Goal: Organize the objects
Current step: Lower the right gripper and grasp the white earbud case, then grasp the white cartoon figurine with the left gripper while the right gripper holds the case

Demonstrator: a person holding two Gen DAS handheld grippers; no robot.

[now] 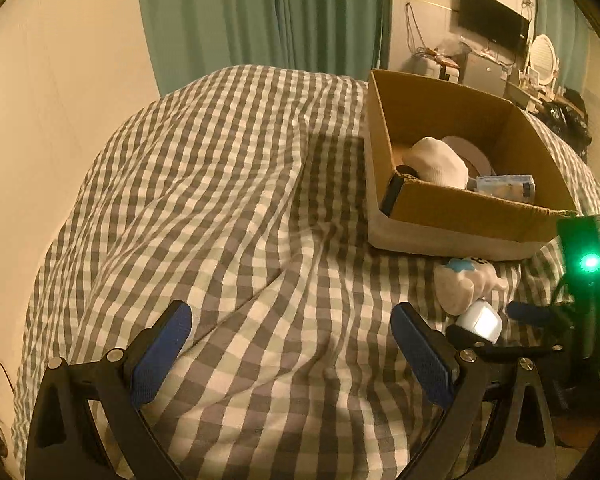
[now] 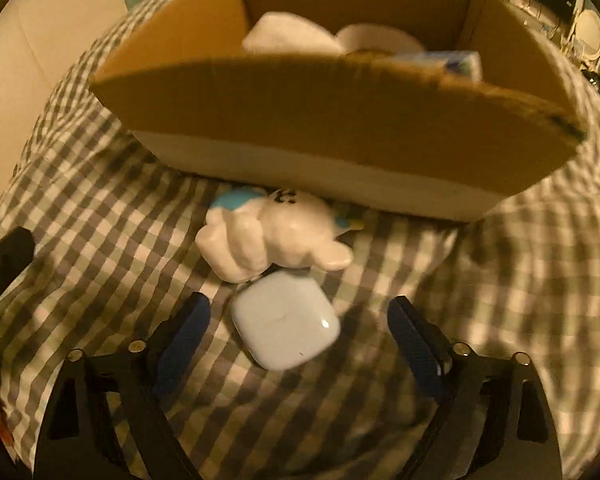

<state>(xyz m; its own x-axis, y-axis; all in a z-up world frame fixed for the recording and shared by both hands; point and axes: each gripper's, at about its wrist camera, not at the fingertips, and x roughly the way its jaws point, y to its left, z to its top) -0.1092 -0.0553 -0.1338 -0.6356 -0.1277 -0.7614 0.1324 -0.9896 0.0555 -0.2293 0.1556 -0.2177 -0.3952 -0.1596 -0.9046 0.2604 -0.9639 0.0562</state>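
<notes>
The right claw (image 2: 298,334) is seen spread wide above the checked bed cover (image 2: 100,240), with both blue pads (image 2: 182,344) clear of any contact. A white rounded case (image 2: 286,320) is positioned between the pads, lying on the cover and gripped by neither. Just beyond the case, a white plush toy (image 2: 274,242) is found, touching the case's far edge and partly tucked under the near wall of a cardboard box (image 2: 332,120). Inside the box, a white rolled cloth (image 2: 288,34) and a small blue-and-white packet (image 2: 458,60) are contained. The left claw (image 1: 292,354) is likewise held wide open and empty over bare cover, well apart from the box (image 1: 452,216), which sits toward the bed's far right edge.
</notes>
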